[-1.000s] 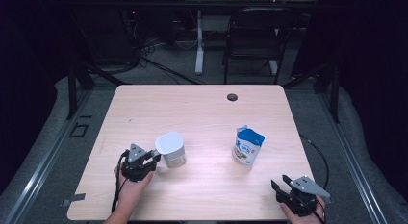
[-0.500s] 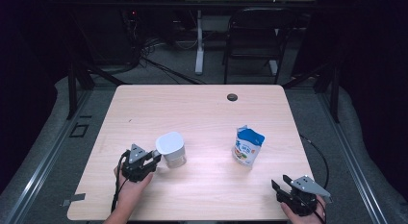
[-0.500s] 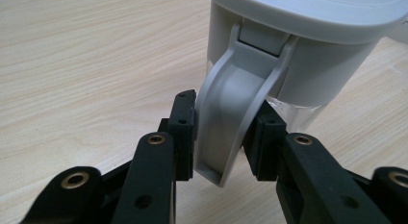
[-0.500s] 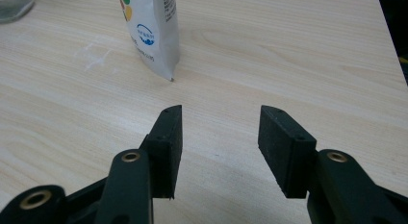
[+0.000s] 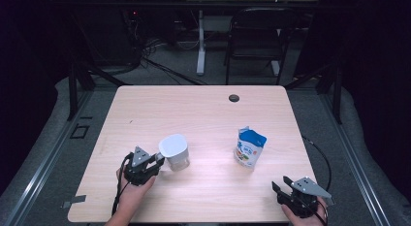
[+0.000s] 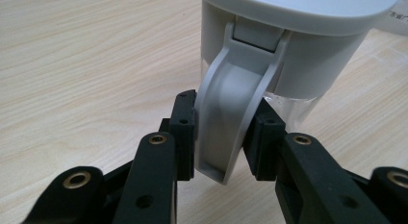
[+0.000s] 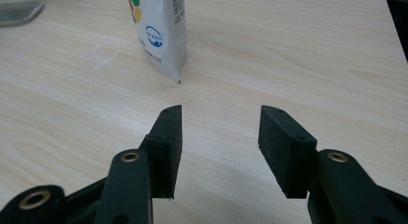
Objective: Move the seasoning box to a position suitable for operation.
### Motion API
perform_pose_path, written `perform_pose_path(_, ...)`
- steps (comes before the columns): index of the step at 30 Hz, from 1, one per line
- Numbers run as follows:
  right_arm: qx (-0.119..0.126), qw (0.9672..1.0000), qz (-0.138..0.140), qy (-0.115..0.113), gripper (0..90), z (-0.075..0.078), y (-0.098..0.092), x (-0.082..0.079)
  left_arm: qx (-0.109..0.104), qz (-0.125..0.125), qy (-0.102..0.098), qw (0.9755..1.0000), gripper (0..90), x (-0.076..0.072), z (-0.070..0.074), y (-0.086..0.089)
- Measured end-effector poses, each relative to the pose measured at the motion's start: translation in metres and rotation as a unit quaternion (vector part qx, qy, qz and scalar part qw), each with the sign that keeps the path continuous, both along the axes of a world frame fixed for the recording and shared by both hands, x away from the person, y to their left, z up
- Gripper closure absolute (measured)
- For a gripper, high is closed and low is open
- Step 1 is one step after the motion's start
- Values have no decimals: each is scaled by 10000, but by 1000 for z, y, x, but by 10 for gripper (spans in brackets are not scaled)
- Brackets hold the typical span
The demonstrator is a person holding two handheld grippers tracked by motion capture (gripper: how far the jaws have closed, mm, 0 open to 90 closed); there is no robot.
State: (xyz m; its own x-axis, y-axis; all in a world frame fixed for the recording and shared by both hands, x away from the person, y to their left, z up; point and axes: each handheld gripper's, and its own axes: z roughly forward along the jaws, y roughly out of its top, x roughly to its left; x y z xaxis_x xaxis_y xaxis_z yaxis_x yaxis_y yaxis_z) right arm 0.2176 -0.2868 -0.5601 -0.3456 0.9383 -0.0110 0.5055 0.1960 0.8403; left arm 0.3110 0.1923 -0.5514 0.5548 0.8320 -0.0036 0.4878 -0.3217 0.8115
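Grasp step: my left tongs [image 6: 219,137] are closed on the handle [image 6: 231,118] of the lidded jug [image 5: 174,152] standing on the tabletop [image 5: 203,114], my right tongs [image 7: 219,147] wait open and empty near the pouch [image 5: 250,147]; next I judge a steady lift.

Jug [image 5: 175,152]: pale grey lid and handle, clear body. Pouch [image 5: 250,147]: white with blue top, small blue, red, yellow and green print. Table [image 5: 203,109]: light wood grain, 1 dark round hole [image 5: 234,97]. Both grippers' jaws black, brass-coloured rivets.
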Motion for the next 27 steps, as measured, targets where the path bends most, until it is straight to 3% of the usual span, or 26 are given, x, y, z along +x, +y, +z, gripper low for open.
perform_pose_path(7, 58, 10000, 28, -40, 513, 0, 3, 2, 13, -120, -34, 9999, 693, -4, 0, -3)
perform_pose_path(18, 46, 9995, 302, -54, 513, 3, 15, 8, 50, -433, -32, 9990, 694, -14, 0, -6)
perform_pose_path(27, 0, 9986, 529, -73, 517, 5, 26, 12, 103, -804, -7, 9967, 694, -25, 1, -10)
